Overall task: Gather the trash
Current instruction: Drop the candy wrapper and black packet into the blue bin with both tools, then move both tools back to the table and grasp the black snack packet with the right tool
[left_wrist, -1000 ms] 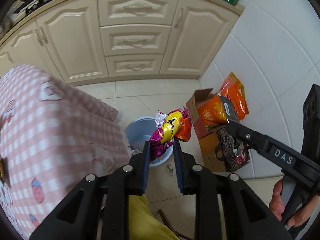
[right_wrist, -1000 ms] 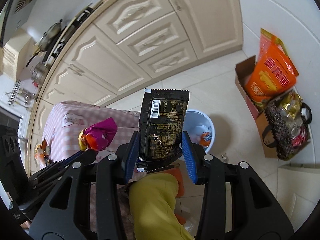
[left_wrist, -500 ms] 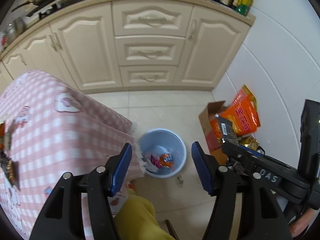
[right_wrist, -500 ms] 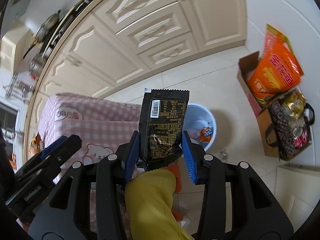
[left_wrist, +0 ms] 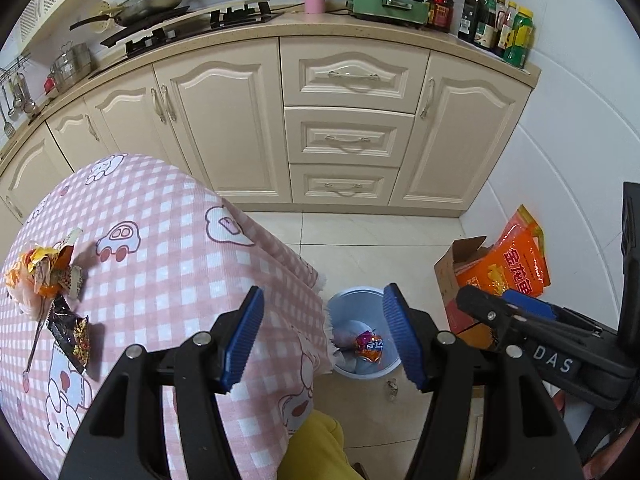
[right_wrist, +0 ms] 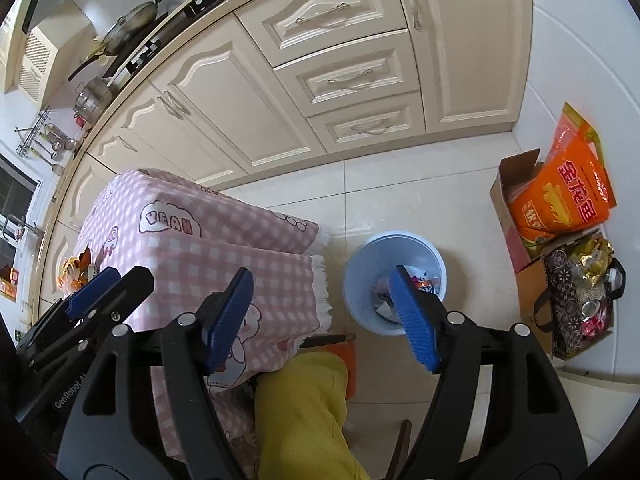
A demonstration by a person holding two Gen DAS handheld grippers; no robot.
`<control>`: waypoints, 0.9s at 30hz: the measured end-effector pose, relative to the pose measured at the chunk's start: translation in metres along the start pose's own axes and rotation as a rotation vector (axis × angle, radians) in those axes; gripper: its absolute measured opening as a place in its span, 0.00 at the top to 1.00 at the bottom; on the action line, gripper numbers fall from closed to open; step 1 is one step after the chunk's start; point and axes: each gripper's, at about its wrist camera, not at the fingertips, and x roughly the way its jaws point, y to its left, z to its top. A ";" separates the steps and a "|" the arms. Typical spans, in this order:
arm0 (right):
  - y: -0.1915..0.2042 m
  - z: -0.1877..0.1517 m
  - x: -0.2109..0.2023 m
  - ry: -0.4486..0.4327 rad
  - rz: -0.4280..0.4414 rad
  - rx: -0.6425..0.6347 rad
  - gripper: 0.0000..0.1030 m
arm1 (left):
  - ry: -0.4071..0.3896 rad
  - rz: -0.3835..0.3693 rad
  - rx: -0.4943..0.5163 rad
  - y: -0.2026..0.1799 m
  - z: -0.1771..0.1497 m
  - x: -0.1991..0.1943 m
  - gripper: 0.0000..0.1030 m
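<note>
Through the left wrist camera we see our left hand-held gripper (left_wrist: 322, 338) spread wide with nothing between its pads, above a pale blue bin (left_wrist: 362, 334) on the floor; a shiny purple-and-orange wrapper (left_wrist: 369, 345) lies crumpled inside, with no clear long axis. More wrappers (left_wrist: 52, 280) sit on the checked worktop (left_wrist: 168, 264), well apart. Through the right wrist camera, our right hand-held gripper (right_wrist: 322, 322) is opening, empty, its right pad over the bin (right_wrist: 394, 280). A cardboard box (right_wrist: 516, 216) stands beyond the bin.

Right gripper (right_wrist: 324, 312), jaws opening and empty, above blue bin (right_wrist: 360, 264) beside pink-checked tablecloth (right_wrist: 224, 240).
</note>
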 end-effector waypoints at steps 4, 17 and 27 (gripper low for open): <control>0.003 -0.004 -0.004 0.003 -0.014 0.002 0.32 | -0.004 -0.005 -0.001 0.000 -0.003 -0.003 0.41; 0.034 -0.022 -0.023 -0.010 -0.020 -0.046 0.32 | -0.032 0.003 -0.037 0.027 -0.017 -0.028 0.41; 0.097 -0.038 -0.026 0.001 0.011 -0.160 0.32 | -0.067 0.053 -0.124 0.087 -0.035 -0.061 0.41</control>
